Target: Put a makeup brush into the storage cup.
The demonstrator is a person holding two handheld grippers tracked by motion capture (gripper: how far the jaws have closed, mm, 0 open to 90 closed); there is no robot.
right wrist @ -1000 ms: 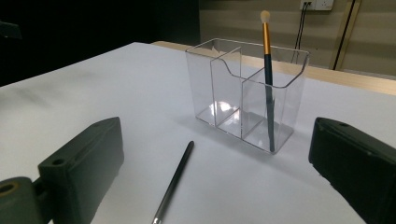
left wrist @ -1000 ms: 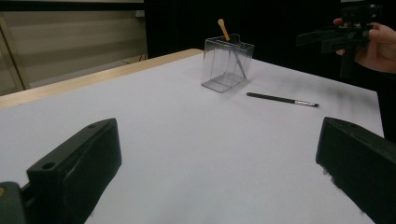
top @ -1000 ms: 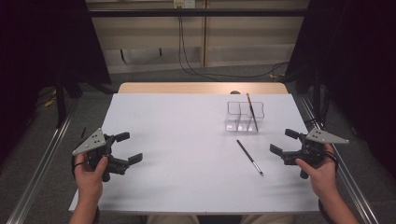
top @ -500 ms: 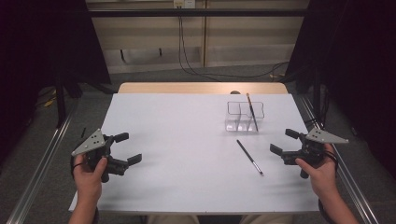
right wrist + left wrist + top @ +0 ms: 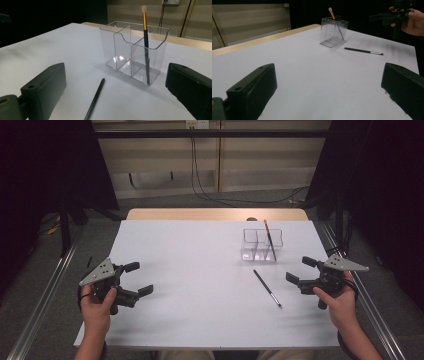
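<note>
A clear plastic organizer (image 5: pixel 261 245) (image 5: pixel 132 50) (image 5: pixel 334 32) stands on the white table (image 5: pixel 200 270), right of centre. A dark brush with a gold ferrule (image 5: pixel 269 240) (image 5: pixel 145 42) (image 5: pixel 332 13) leans upright in its right-hand compartment. A second thin dark brush (image 5: pixel 267 288) (image 5: pixel 96 98) (image 5: pixel 363 51) lies flat on the table just in front of the organizer. My left gripper (image 5: pixel 140 278) (image 5: pixel 329 75) hovers open near the table's front left, empty. My right gripper (image 5: pixel 298 269) (image 5: pixel 116 75) is held open at the right, beside the loose brush, with nothing between its jaws.
A wooden strip (image 5: pixel 215 214) runs along the table's far edge. Metal rails (image 5: pixel 45 295) flank both sides of the table. Cables (image 5: pixel 200 175) hang on the wall behind. The right hand and its gripper (image 5: pixel 393 16) appear far off in the left gripper view.
</note>
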